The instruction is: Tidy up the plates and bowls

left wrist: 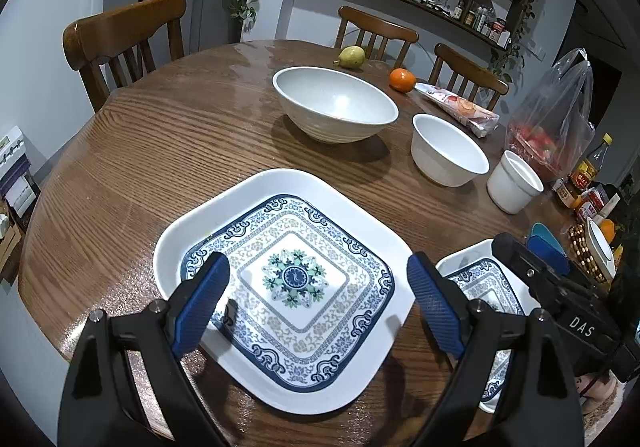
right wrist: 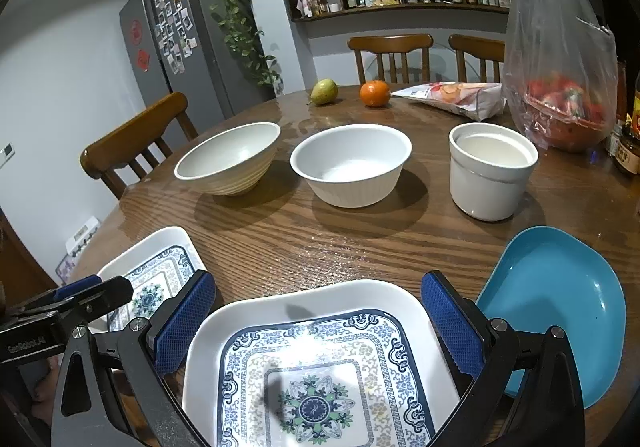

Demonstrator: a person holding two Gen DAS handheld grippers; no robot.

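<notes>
- Sitting on the round wooden tabletop (left wrist: 132,151) are two square plates with blue flower patterns, side by side, with a small gap between them.
- The left hand-held gripper (left wrist: 318,289) hangs over the left patterned plate (left wrist: 280,287). Its blue fingers (left wrist: 202,305) are spread wide apart and hold nothing.
- The right hand-held gripper (right wrist: 318,321) hangs over the right patterned plate (right wrist: 316,367). Its fingers (right wrist: 452,323) are spread wide too, one past each side of the plate, and they hold nothing.
- I cannot tell if any finger touches a plate.
- A blue plate (right wrist: 560,307) lies just to the right of the right patterned plate.
- Farther back stand three white dishes in a row, each apart from the next: a big ribbed bowl (right wrist: 232,159) on the left, a smaller white bowl (right wrist: 352,167) in the middle, and a tall white cup (right wrist: 490,171) on the right. All three are upright.
- Near the far edge lie a green pear (right wrist: 324,91), an orange (right wrist: 375,93) and a snack packet (right wrist: 456,95).
- A clear plastic bag (right wrist: 560,47) with red things inside stands on the right.
</notes>
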